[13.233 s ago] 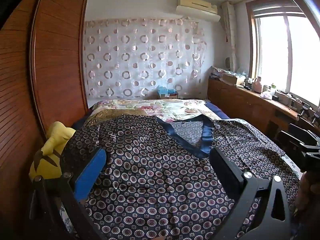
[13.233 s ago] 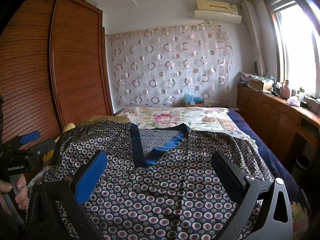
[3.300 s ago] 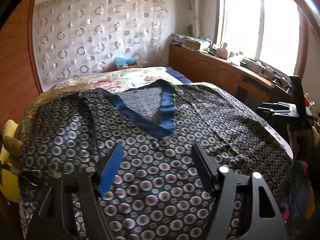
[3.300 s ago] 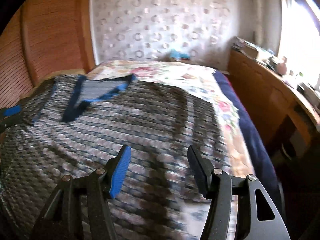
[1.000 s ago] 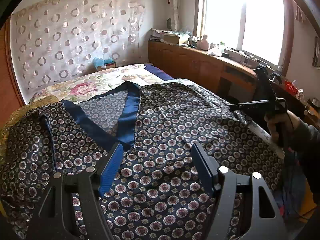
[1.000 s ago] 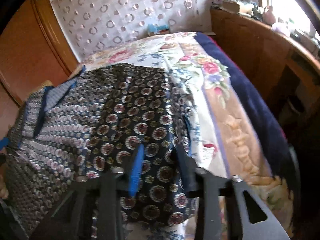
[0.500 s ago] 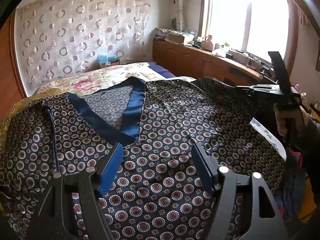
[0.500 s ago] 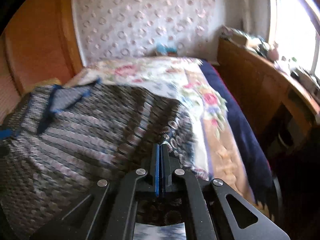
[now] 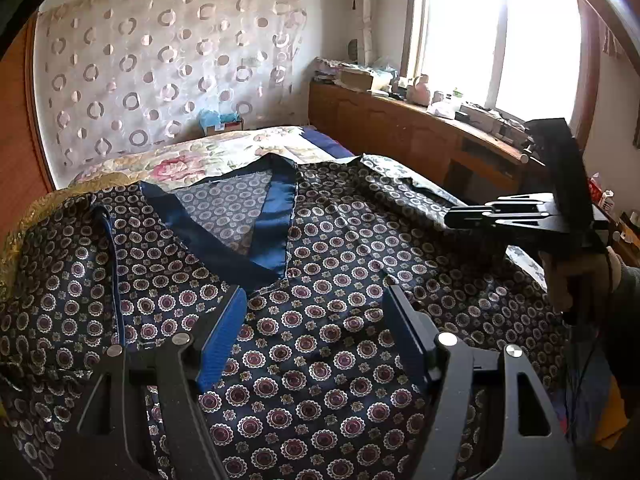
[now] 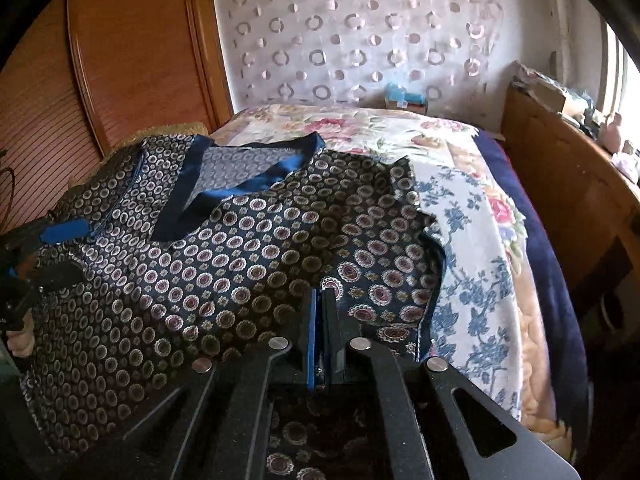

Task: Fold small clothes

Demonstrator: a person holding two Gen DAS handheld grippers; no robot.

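Garment (image 10: 248,248) in closed right tongs (image 10: 320,300)

A circle-patterned curtain (image 9: 160,68) backs the bed (image 10: 472,216), bright window (image 9: 500,36) above wooden cabinets (image 9: 400,128)

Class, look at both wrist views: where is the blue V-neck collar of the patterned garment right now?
The blue V-neck collar sits at the garment's far end, toward the floral bedspread; it is centre in the left wrist view and upper left in the right wrist view.

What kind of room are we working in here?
A bedroom, most likely: the patterned garment is spread on a bed with a floral bedspread, beside a wooden wardrobe, with a circle-patterned curtain behind.
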